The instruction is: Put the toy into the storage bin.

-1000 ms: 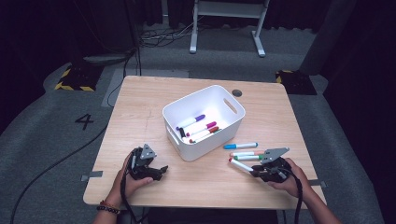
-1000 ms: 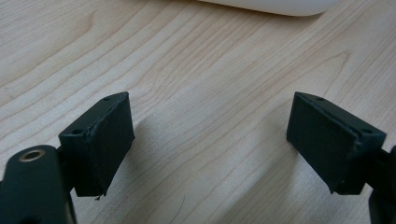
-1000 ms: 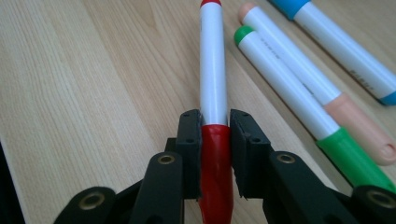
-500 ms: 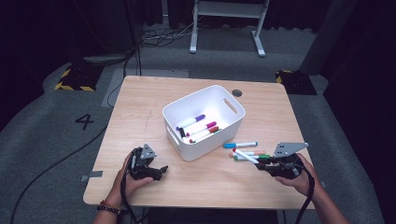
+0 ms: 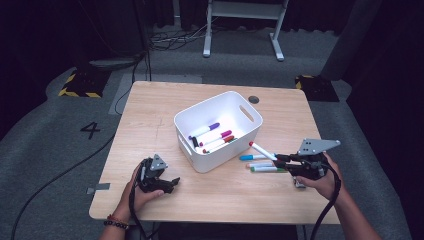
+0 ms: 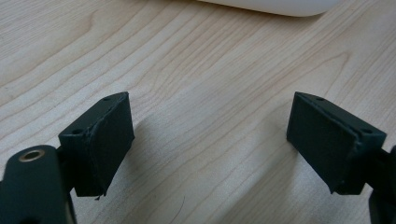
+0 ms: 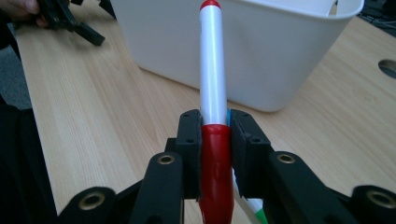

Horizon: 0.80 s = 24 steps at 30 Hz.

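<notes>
A white marker with a red cap point(image 5: 262, 151) hangs just above the table, and my right gripper point(image 5: 284, 160) is shut on its capped end. In the right gripper view the red-capped marker point(image 7: 212, 70) points toward the white bin point(image 7: 261, 60) from between my right gripper's point(image 7: 215, 135) closed pads. A blue marker point(image 5: 248, 157) and a green marker point(image 5: 267, 169) lie on the table below it. The white bin point(image 5: 200, 105) holds several markers point(image 5: 212, 137). My left gripper point(image 5: 170, 184) rests open at the front left, with bare wood between its jaws point(image 6: 210, 135).
The wooden table point(image 5: 150, 115) has a small round hole point(image 5: 254, 99) behind the bin. The bin's bottom edge point(image 6: 271, 4) lies just ahead of the left gripper. A metal stand point(image 5: 242, 30) and cables sit on the floor beyond the table.
The right gripper has risen and drifted slightly right, lifting the red-capped marker off the table. The left gripper has stayed in place.
</notes>
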Available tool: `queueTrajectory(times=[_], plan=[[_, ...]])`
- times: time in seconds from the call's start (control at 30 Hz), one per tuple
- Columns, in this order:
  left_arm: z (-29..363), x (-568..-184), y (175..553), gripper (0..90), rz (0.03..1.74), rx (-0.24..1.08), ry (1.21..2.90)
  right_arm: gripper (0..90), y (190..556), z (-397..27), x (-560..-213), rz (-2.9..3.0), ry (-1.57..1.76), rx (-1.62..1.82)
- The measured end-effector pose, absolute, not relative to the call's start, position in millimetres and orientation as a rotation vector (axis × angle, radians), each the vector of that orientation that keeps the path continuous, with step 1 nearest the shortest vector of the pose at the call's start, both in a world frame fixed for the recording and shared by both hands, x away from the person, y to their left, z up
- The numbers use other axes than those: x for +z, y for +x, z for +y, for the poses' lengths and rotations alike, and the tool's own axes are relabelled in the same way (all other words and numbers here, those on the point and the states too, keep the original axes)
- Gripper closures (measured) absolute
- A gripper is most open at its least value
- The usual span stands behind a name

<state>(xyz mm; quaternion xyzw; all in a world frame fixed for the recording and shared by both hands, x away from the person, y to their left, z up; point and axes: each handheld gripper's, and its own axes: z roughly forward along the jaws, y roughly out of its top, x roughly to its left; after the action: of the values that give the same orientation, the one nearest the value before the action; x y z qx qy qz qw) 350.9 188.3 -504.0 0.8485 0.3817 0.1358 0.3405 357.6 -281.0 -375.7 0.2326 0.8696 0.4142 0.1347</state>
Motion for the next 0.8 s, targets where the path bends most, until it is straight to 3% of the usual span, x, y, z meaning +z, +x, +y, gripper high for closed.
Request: queueTrajectory(times=[0.8], plan=[[188.3,-504.1,350.9,14.9,0.993,0.354,2.208,75.0,394.2,-229.7,-321.9,2.455,0.62,1.252]])
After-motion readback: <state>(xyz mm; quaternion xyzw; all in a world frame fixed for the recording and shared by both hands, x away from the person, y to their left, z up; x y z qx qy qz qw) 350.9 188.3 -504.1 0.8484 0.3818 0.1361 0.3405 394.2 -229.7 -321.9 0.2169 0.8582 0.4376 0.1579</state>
